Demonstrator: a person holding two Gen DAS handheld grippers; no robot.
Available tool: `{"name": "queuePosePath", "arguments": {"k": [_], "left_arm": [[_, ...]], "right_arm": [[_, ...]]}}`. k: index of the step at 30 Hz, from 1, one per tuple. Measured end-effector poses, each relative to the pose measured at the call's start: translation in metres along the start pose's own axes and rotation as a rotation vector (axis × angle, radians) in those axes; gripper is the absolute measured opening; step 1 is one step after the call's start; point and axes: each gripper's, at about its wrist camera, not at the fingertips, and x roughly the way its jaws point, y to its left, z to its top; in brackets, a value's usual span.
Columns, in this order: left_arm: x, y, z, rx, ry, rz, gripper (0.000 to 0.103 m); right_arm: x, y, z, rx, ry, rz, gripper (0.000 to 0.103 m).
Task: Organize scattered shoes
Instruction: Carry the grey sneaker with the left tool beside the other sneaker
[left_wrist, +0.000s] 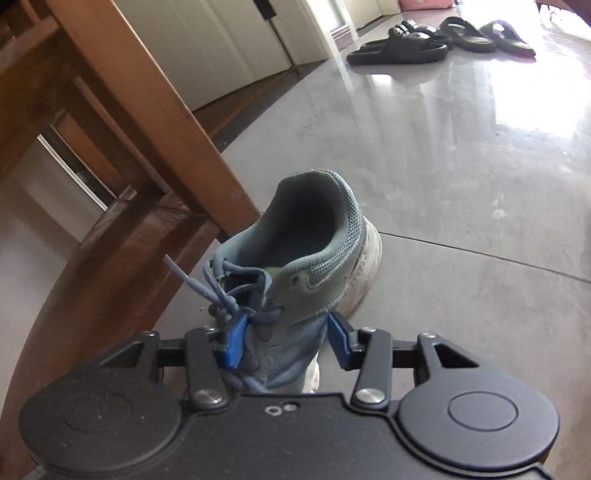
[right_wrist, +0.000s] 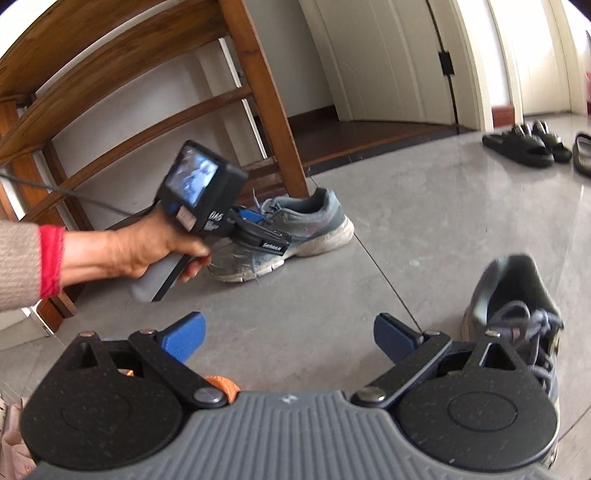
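A worn blue-grey sneaker (left_wrist: 306, 266) with a white sole stands on the grey floor beside a wooden chair leg (left_wrist: 155, 122). My left gripper (left_wrist: 286, 339) straddles its laced midfoot, blue pads (left_wrist: 233, 343) against both sides of the upper, the shoe still on the floor. The right wrist view shows the same sneaker (right_wrist: 295, 229) and the left gripper (right_wrist: 255, 225) on it. My right gripper (right_wrist: 290, 338) is open and empty above the floor. A second matching sneaker (right_wrist: 517, 317) stands just right of it, heel away.
Several black slides (left_wrist: 439, 38) lie far off on the glossy floor, also in the right wrist view (right_wrist: 532, 146). Wooden chair rungs (right_wrist: 110, 122) and white doors (right_wrist: 388, 59) stand behind the sneaker.
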Motion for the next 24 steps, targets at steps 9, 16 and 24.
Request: {"name": "queuePosePath", "arguments": {"k": [9, 16, 24], "left_arm": [[-0.06, -0.012, -0.015, -0.409, -0.077, -0.245, 0.025], [-0.107, -0.038, -0.032, -0.916, -0.001, -0.355, 0.025], [-0.162, -0.089, -0.028, -0.904, -0.058, -0.415, 0.033]], "right_arm": [[-0.015, -0.015, 0.0, 0.04, -0.04, -0.054, 0.099], [-0.038, -0.027, 0.003, 0.038, -0.068, -0.158, 0.099], [-0.078, -0.044, -0.001, 0.052, -0.099, -0.293, 0.099]]}}
